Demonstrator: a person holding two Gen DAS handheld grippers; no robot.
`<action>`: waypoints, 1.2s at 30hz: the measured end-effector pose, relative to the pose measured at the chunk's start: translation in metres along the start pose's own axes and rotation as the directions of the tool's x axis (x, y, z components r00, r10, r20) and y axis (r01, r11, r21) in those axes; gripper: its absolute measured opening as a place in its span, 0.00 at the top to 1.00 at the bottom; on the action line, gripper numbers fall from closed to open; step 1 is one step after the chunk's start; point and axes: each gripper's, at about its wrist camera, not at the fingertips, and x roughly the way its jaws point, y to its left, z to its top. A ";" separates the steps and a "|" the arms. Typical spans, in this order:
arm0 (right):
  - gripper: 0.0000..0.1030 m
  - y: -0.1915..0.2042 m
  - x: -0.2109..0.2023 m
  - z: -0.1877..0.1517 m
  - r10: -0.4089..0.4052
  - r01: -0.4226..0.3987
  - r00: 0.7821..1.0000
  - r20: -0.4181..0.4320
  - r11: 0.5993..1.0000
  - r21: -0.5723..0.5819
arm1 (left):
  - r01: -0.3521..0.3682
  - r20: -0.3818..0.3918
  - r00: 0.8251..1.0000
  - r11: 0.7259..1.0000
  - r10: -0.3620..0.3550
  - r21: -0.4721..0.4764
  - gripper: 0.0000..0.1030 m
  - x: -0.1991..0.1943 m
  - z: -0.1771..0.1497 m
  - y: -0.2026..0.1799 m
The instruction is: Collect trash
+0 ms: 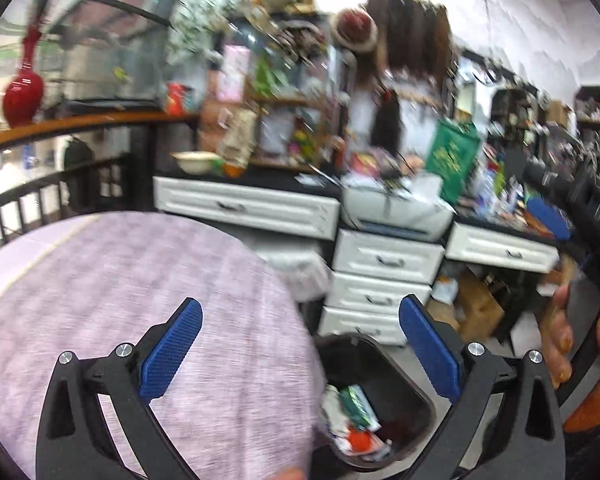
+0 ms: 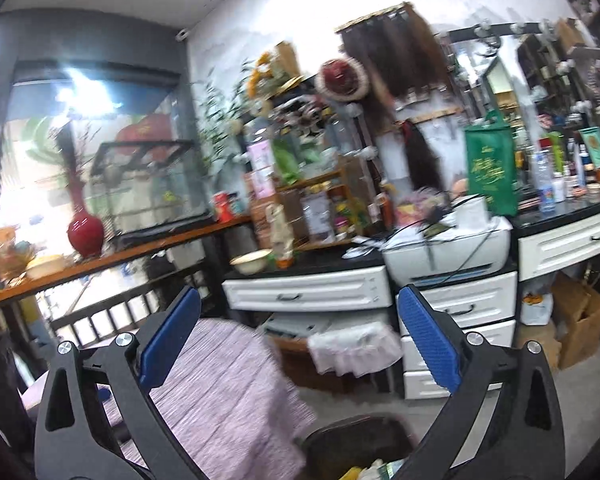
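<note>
**Bin position relative to both sets of fingers**

Left view, left to right:
- Tabletop (image 1: 120,280) under a lilac cloth, filling the lower left. No trash visible on the cloth.
- Left gripper (image 1: 300,352): fingers spread wide, nothing between the pads. Left pad over the cloth, right pad past the tabletop edge.
- Bin (image 1: 415,396): dark, open-topped, on the floor just beside the tabletop edge, below and between the fingers, nearer the right pad. Inside: wrappers (image 1: 355,420), white, green and red, heaped toward the tabletop side.
- Right hand (image 1: 567,340) at the far right edge, gripping a dark handle.

Right view, left to right:
- Same cloth (image 2: 228,392) at lower centre-left.
- Right gripper (image 2: 300,344): fingers likewise spread wide and empty, aimed about level at the white drawers (image 2: 307,294).
- Bin rim (image 2: 351,426) at the bottom edge, under the fingers, right of the cloth; scraps just visible inside.

Judgement: trash already lies in the bin, below both grippers. Left gripper appears to sit more directly above the bin opening. Long axis of the wrappers cannot be told through the blur. Any further trash lies outside both views; next pick likely requires re-aiming toward the tabletop, to the left.
</note>
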 end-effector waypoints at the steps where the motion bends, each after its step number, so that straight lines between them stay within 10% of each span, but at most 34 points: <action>1: 0.05 0.010 0.001 -0.004 0.028 -0.028 0.999 -0.021 1.000 -0.012 | -0.020 0.018 1.000 1.000 0.020 -0.008 0.05 -0.009 0.001 0.005; 12: 0.05 0.094 -0.042 -0.037 0.173 -0.175 0.985 -0.025 0.977 -0.120 | -0.182 0.174 0.967 0.983 0.184 -0.025 0.05 -0.102 -0.005 0.035; 36: 0.05 0.092 -0.122 -0.050 0.266 -0.254 0.964 0.031 0.945 -0.208 | -0.312 0.377 0.865 0.944 0.330 -0.109 0.05 -0.189 -0.030 0.030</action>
